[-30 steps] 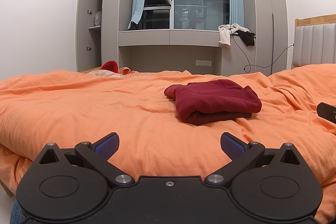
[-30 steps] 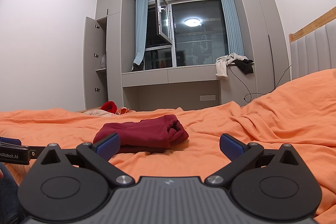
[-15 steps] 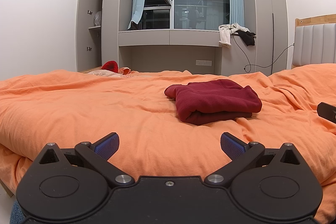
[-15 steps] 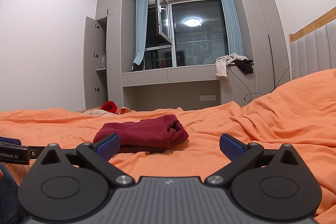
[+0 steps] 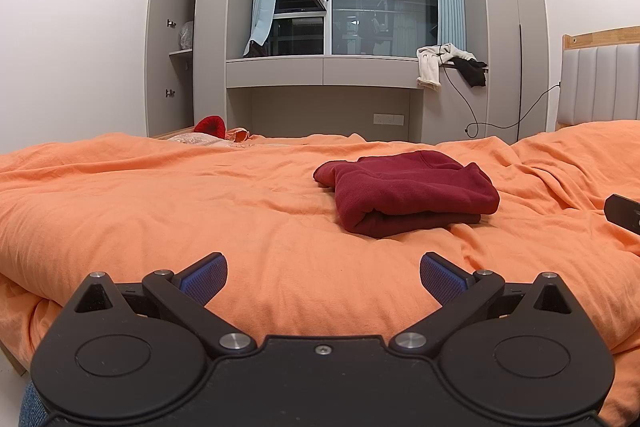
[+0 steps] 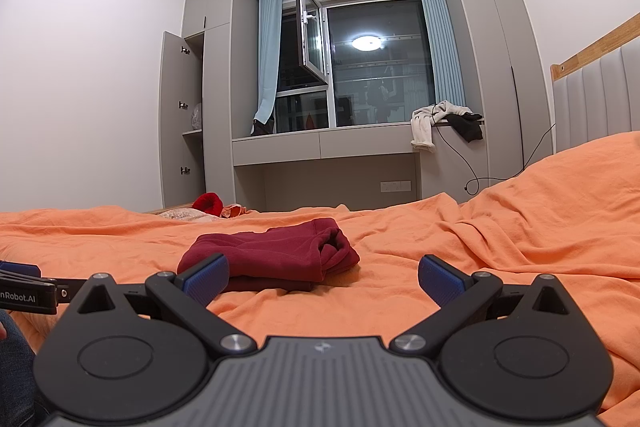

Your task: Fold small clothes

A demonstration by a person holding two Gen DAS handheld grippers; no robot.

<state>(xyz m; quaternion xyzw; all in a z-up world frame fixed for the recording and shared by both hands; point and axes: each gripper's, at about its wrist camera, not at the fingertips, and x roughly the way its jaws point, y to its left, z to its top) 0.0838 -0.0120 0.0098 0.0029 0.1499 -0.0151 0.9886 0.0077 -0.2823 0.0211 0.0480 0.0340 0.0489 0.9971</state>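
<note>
A dark red garment lies folded in a compact stack on the orange bedspread. In the left wrist view it sits ahead and to the right of my left gripper, which stands open and empty low over the near edge of the bed. The same red garment appears in the right wrist view just ahead and left of my right gripper, also open with nothing between its blue pads. Neither gripper touches the cloth. The edge of the other gripper shows at far right.
A red item and patterned cloth lie at the bed's far edge. A padded headboard rises on the right. Beyond are a window ledge with white and black clothes, a dangling cable, and an open cupboard door.
</note>
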